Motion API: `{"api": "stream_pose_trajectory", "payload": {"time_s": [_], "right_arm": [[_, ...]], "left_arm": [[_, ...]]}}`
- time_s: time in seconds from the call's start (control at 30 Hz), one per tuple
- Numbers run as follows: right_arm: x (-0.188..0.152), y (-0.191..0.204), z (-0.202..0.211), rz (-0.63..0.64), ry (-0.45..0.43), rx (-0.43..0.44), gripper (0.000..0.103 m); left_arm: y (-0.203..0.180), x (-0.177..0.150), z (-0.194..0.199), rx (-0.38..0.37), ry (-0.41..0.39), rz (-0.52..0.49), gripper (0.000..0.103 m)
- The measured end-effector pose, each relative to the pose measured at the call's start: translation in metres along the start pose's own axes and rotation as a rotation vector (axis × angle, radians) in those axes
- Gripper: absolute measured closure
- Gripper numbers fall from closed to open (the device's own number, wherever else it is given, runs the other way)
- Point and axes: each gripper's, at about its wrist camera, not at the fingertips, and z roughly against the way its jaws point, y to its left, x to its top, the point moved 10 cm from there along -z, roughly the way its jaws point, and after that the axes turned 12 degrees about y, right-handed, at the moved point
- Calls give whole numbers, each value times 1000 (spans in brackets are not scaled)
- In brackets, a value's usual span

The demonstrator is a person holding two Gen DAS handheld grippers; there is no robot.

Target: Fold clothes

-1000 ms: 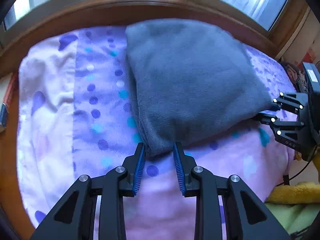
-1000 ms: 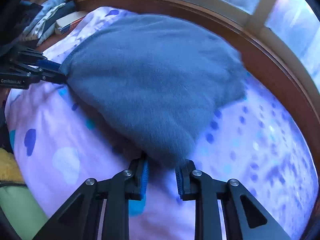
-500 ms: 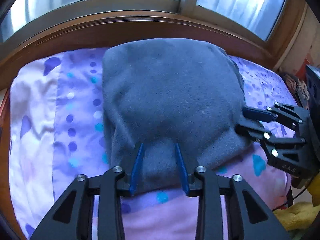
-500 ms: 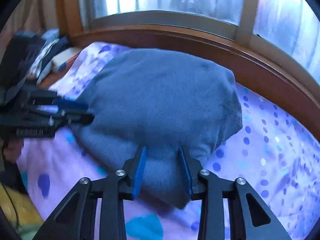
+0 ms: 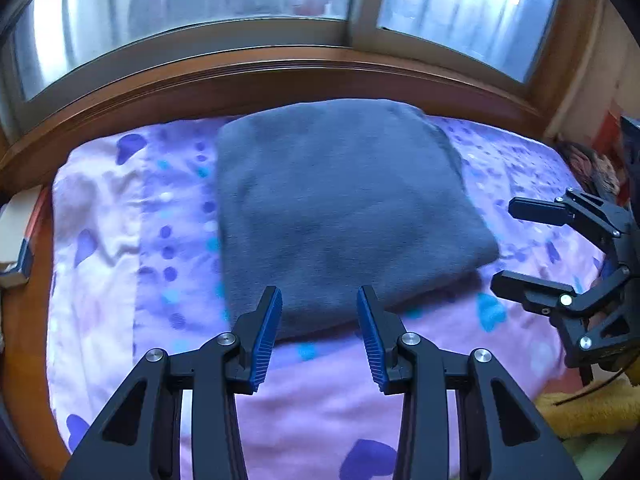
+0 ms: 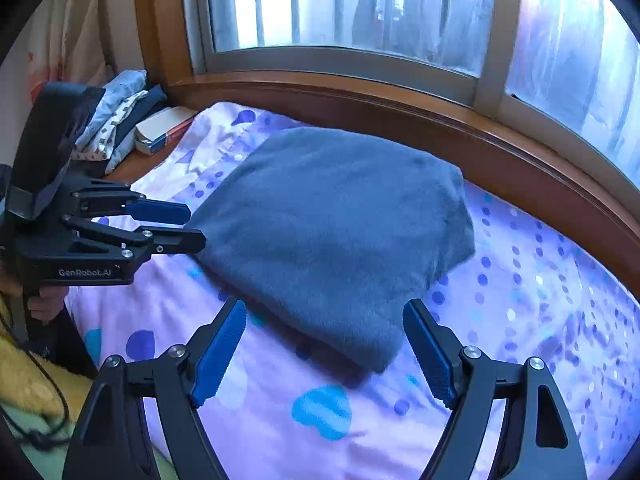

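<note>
A folded grey fleece garment (image 5: 336,208) lies flat on the purple dotted bedsheet (image 5: 120,240). My left gripper (image 5: 317,292) hovers over the garment's near edge. Its jaws stand apart and the blue pads press on nothing. In the right wrist view the left gripper (image 6: 196,226) sits just off the garment's (image 6: 340,232) left corner. My right gripper (image 6: 325,306) hangs above the near corner. Its jaws are opening wide, and only the cloth lying below shows through the gap. From the left wrist view the right gripper (image 5: 502,245) is beside the garment's right edge.
A wooden sill (image 5: 280,76) and window run along the far side of the bed. A pile of folded clothes (image 6: 116,120) and a book (image 6: 164,132) sit at the back left corner. A yellow plush blanket (image 5: 592,412) lies off the bed's right side.
Both grippers let go of the garment's corners and drew back and up. The right jaws spread much wider. The garment settled flat on the sheet.
</note>
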Motion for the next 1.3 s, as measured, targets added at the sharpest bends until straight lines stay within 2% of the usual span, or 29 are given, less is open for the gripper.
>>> {"api": "stream_pose_trajectory", "payload": {"time_s": [0.1,0.27,0.57,1.3], "right_arm": [[-4,-1,11,-43,-18,16,23],[-9,-11,22,-114,-37,6,23],[-16,-13,20,-165,-25,23,23],[-19,-11,21,-121,-18,11,23]], "left_arm": [[-10,-5,10,17,-7,-32,64],[-27,-13,17,-30,-10,-56,64],[-25,-22,11,11,20,-40,64],[-22,-25,10,32,32,-11,64]]}}
